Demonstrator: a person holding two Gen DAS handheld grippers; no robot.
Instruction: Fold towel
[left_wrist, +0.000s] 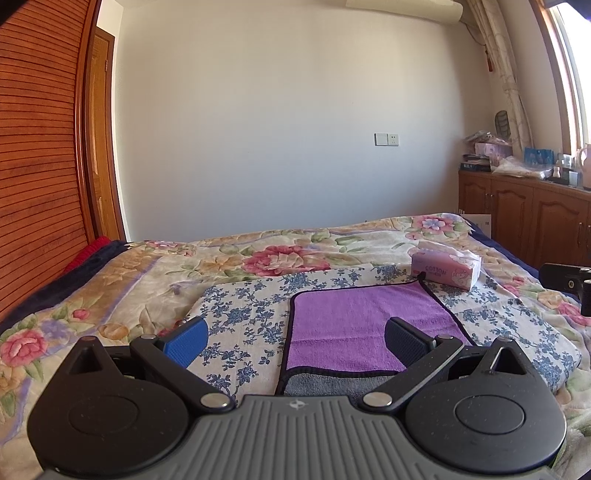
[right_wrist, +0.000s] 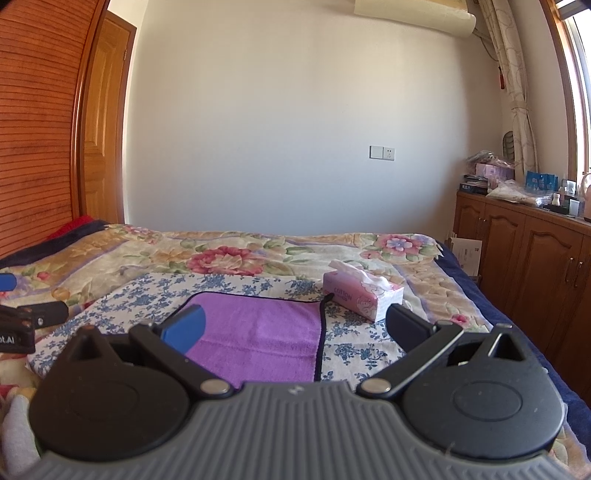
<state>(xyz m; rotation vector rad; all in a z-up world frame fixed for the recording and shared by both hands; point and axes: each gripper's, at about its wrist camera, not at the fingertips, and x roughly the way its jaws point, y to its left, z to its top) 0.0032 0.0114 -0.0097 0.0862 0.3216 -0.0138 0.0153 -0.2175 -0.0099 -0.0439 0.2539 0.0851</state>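
A purple towel with a dark hem lies flat on a blue-flowered cloth on the bed. Its near edge is turned up and shows a grey underside. My left gripper is open and empty, hovering over the towel's near left corner. In the right wrist view the same towel lies just ahead. My right gripper is open and empty above the towel's near right part. The left gripper's body shows at that view's left edge.
A pink tissue pack stands past the towel's far right corner, also in the right wrist view. The floral blanket covers the bed. Wooden cabinets with clutter stand at the right, a slatted headboard at the left.
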